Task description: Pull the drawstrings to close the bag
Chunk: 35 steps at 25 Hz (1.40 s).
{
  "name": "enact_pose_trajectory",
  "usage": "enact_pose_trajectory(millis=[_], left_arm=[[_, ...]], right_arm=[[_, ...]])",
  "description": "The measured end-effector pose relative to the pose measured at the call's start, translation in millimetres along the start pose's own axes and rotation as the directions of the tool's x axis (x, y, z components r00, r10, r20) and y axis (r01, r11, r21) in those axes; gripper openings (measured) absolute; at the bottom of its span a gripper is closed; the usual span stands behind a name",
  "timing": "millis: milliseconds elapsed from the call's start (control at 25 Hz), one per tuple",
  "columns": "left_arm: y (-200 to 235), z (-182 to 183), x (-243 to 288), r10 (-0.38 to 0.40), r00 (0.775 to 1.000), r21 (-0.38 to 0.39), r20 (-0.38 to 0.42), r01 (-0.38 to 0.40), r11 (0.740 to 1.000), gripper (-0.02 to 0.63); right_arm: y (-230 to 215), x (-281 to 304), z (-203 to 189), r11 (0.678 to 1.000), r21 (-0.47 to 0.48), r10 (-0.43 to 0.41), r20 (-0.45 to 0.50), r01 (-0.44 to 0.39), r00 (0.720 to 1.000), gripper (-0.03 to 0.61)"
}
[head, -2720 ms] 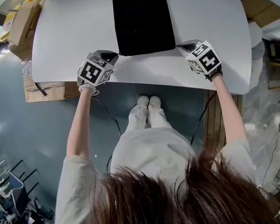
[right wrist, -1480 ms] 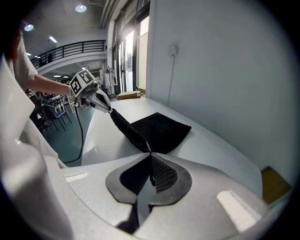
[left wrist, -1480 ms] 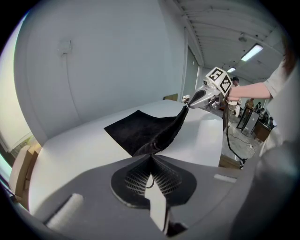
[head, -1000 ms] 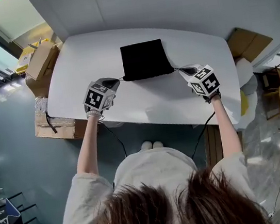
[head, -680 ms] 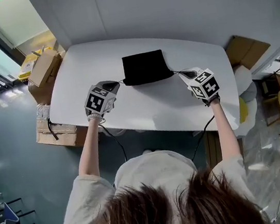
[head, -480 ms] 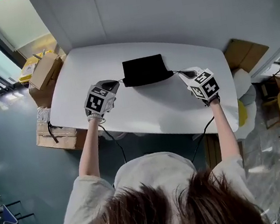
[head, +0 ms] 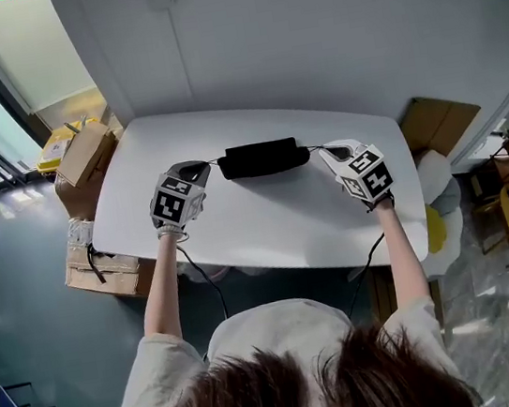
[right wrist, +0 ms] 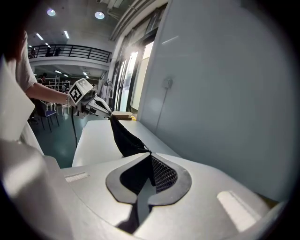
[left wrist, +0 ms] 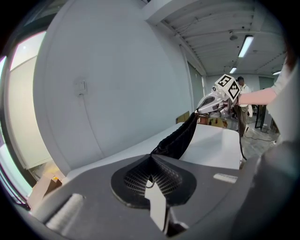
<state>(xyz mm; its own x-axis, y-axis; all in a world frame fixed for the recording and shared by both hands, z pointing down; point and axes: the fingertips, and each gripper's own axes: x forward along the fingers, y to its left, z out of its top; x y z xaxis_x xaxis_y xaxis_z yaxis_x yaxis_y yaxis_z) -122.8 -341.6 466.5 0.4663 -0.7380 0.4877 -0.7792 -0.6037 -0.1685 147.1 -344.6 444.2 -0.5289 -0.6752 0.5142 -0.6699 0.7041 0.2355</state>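
The black drawstring bag (head: 262,159) hangs stretched between my two grippers over the white table (head: 266,220), bunched into a narrow band. My left gripper (head: 196,169) is shut on the left drawstring (head: 214,163) at the bag's left end. My right gripper (head: 326,151) is shut on the right drawstring (head: 315,149). In the left gripper view the bag (left wrist: 180,136) runs from my jaws (left wrist: 151,158) up to the right gripper (left wrist: 211,102). In the right gripper view the bag (right wrist: 123,135) sags between my jaws (right wrist: 151,154) and the left gripper (right wrist: 91,105).
A grey wall stands just behind the table. Cardboard boxes (head: 84,152) sit on the floor at the table's left end, with another box (head: 98,268) under its left edge. A flat cardboard sheet (head: 432,121) lies at the right. Cables hang from both grippers.
The bag was a flat rectangle on the table. It has gathered into a narrow band strung between the grippers, which have risen and drawn slightly apart.
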Motion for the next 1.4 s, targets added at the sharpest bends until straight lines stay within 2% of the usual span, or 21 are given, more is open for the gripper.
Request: enact_pose_trajectory(millis=[200,840,1400], left_arm=[[8.3,18.8,-7.7,0.021,0.999,0.012,0.031,-0.021,1.0,0.0],[28.5,57.3,-33.2,0.094,0.987,0.021,0.134,-0.097,0.995,0.0],[42.8,85.0,-53.5,0.154,0.962,0.001,0.226,-0.158,0.987,0.0]], right_arm=[[-4.1,-4.7,15.1,0.999,-0.031,-0.025,0.024,0.026,0.999,0.015],[-17.5,-22.9,60.2,0.994,-0.036,-0.097,0.125,0.102,0.987,0.014],[-22.3,-33.5,89.7,0.988,-0.024,-0.145,0.214,0.154,0.966,0.014]])
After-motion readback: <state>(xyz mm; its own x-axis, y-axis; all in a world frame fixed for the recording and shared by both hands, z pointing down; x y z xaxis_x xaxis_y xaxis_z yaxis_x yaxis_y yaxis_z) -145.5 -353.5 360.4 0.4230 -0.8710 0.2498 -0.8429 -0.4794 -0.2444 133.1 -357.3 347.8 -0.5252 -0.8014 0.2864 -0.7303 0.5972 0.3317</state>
